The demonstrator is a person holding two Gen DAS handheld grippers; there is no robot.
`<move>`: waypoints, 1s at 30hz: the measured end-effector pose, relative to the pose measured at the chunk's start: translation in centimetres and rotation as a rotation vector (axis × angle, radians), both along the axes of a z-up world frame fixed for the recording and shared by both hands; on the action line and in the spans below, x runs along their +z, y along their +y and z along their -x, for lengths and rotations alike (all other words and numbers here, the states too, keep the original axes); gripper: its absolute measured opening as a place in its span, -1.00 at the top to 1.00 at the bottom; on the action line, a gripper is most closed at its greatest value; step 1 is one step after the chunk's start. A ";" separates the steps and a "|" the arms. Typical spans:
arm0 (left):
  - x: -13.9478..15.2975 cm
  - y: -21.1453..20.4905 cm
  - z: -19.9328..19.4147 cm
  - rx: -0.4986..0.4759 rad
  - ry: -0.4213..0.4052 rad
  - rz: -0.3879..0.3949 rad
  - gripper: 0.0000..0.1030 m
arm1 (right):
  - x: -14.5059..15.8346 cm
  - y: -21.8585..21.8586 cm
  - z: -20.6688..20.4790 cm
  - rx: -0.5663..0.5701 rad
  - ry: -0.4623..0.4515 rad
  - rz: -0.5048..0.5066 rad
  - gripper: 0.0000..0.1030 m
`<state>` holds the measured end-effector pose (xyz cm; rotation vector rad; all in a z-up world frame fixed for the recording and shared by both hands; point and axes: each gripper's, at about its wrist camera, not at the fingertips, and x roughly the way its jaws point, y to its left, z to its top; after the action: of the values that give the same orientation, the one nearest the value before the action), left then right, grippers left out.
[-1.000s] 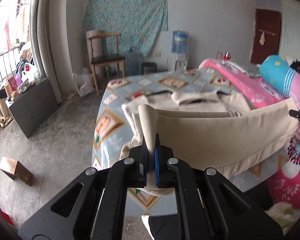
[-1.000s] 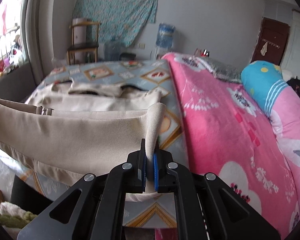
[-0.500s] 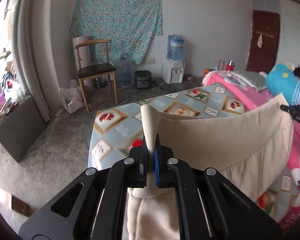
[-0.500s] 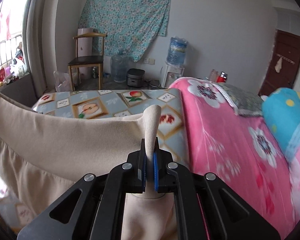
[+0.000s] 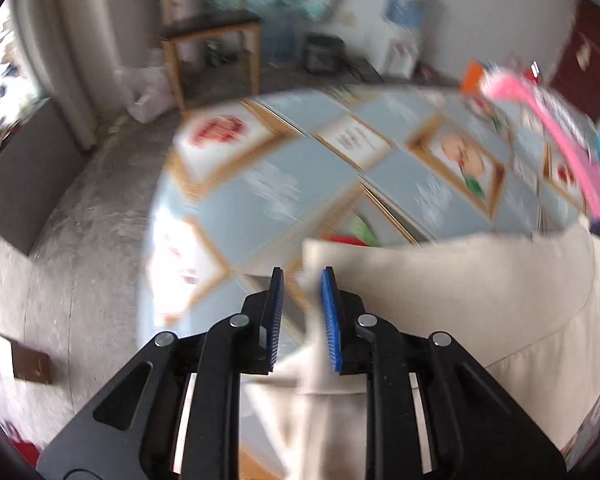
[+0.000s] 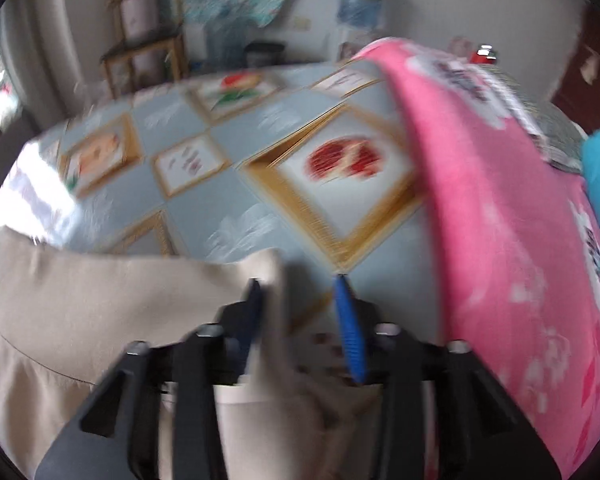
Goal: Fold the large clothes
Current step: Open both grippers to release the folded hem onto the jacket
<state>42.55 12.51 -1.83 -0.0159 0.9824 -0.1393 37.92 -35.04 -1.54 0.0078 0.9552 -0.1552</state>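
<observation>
the large beige woven garment [image 5: 460,300] lies spread below me on the bed, over the pale blue bedsheet with framed fruit pictures [image 5: 284,184], its folded top edge running straight between my two grippers. my left gripper [image 5: 302,280] has just been opening, its blue pads [image 5: 329,300] now apart with the garment's corner loose between them, not pinched. my right gripper [image 6: 298,284] has just been opening too and stands wider; the other corner leans against its left pad while the right pad is clear of the cloth.

i judge this cloth soft and limp, light for its size, with a thick hem that gives something to bite on. it will sag and crease wherever it is unsupported, so i would take it at corners or along the hem, both ends at once, keeping the edge taut. it looks matte, not slippery.

just to my right a bright pink flowered blanket [image 6: 512,216] crowds the sheet and could catch the cloth if it drifts that way. the bed edge drops to grey floor on my left. a wooden chair [image 5: 208,40], a water dispenser [image 5: 404,20] and a small brown box on the floor [image 5: 30,364] stand well apart. both views are blurred.
</observation>
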 end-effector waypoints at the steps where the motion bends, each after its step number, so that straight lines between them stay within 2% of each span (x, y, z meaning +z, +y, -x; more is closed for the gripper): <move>1: 0.9 0.7 0.6 0.017 -0.022 -0.005 0.65 | 1.5 -0.5 1.4 -0.024 -0.033 0.009 0.16; 3: 3.0 1.7 2.9 0.005 -0.071 0.029 0.67 | 3.9 -0.9 4.4 -0.013 -0.096 -0.008 0.16; 6: 4.8 0.7 6.7 -0.105 -0.076 0.110 0.67 | 5.4 0.8 9.6 0.087 -0.128 -0.096 0.16; 8: 4.5 -0.9 9.9 -0.181 -0.034 0.178 0.66 | 4.6 2.7 12.8 0.179 -0.106 -0.147 0.16; 10: 3.0 -1.8 12.6 -0.216 0.016 0.219 0.65 | 2.2 4.3 16.1 0.251 -0.060 -0.185 0.16; 12: 0.6 -2.5 14.3 -0.195 0.050 0.168 0.65 | -0.8 4.3 18.1 0.233 0.010 -0.186 0.16; 14: -2.7 -1.8 15.4 -0.132 0.103 0.085 0.65 | -4.5 2.8 19.1 0.170 0.082 -0.187 0.16; 15: -2.9 -1.2 15.9 -0.131 0.079 0.114 0.63 | -4.6 1.8 19.7 0.155 0.049 -0.246 0.13; 16: -2.7 -0.9 16.2 -0.115 0.062 0.104 0.63 | -4.4 1.2 19.9 0.131 0.050 -0.272 0.13; 17: -2.3 -1.0 16.4 -0.099 0.061 0.050 0.64 | -3.8 0.7 20.1 0.086 0.056 -0.260 0.13; 20: -0.3 -1.1 18.0 -0.114 -0.005 0.004 0.65 | -1.5 1.8 20.9 0.077 0.018 -0.193 0.13; 22: 1.1 -2.3 19.0 -0.153 -0.056 -0.016 0.64 | 0.2 4.1 20.9 0.117 -0.026 -0.178 0.13; 24: 2.3 -4.1 19.6 -0.214 -0.085 0.011 0.59 | 1.1 8.0 20.4 0.205 -0.069 -0.167 0.13; 25: 2.5 -5.4 19.8 -0.249 -0.090 0.033 0.51 | 1.4 9.9 19.9 0.249 -0.081 -0.167 0.13; 27: 2.2 -8.3 20.1 -0.300 -0.082 0.059 0.38 | 0.8 14.4 19.2 0.352 -0.086 -0.149 0.13; 30: 0.0 -11.9 20.7 -0.356 -0.035 0.072 0.37 | -1.6 19.1 17.7 0.433 -0.056 -0.164 0.18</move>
<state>21.88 0.65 -1.88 0.0958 0.9384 -0.5001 20.17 -15.93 -3.12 -0.0434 0.8907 0.3210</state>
